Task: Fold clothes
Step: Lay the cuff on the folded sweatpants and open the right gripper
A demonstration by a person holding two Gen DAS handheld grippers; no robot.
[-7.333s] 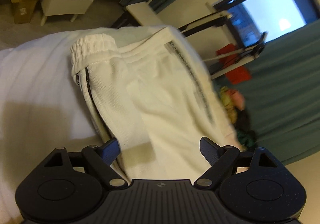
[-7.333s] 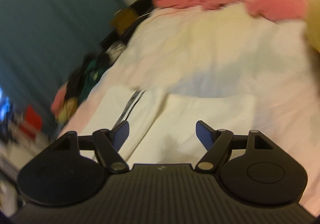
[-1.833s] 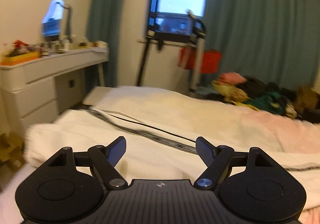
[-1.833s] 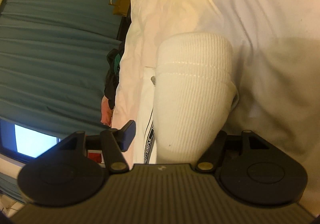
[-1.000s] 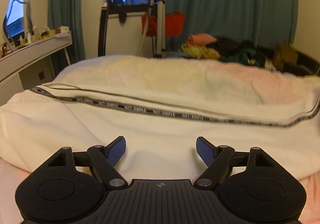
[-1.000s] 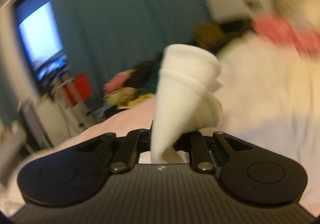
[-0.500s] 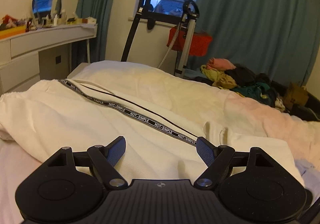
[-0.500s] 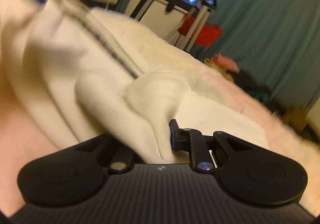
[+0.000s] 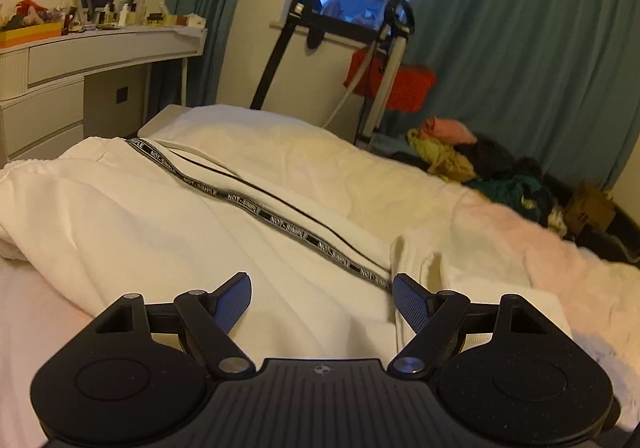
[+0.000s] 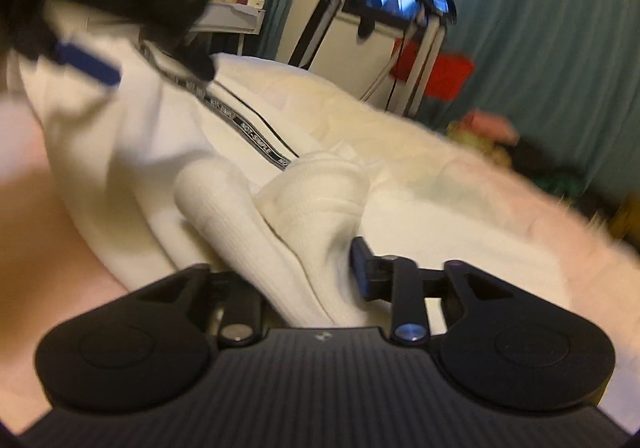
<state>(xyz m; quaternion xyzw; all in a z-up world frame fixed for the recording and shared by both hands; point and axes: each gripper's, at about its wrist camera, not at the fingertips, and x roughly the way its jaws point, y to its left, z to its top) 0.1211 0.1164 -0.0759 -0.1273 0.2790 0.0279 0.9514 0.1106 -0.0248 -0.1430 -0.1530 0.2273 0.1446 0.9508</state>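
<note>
White sweatpants (image 9: 168, 232) lay spread across the bed (image 9: 312, 151), a black lettered side stripe (image 9: 280, 221) running diagonally along one leg. The left gripper (image 9: 322, 298) hovered just above the cloth with its jaws spread wide and nothing between them. In the right wrist view, the right gripper (image 10: 304, 284) was clamped on the ribbed cuff (image 10: 320, 187) at the end of a leg, the fabric bunched and rising out of the closed jaws; the picture was motion-blurred, so the exact bite could not be made out.

The garment appeared soft, thick and limp, probably a fleece or knit cotton: light enough for a single pinch to lift, yet with no stiffness, so any unsupported part would likely sag and drag. The surface looked matte and unlikely to slip. The ribbed cuff and the elastic waistband at the far left (image 9: 24, 167) seemed the firmest places to take hold, being doubled and dense; a pinch in the open leg fabric would probably gather only the top layer. A heap of other clothes (image 9: 480, 163) lay beyond the bed, well apart.
</note>
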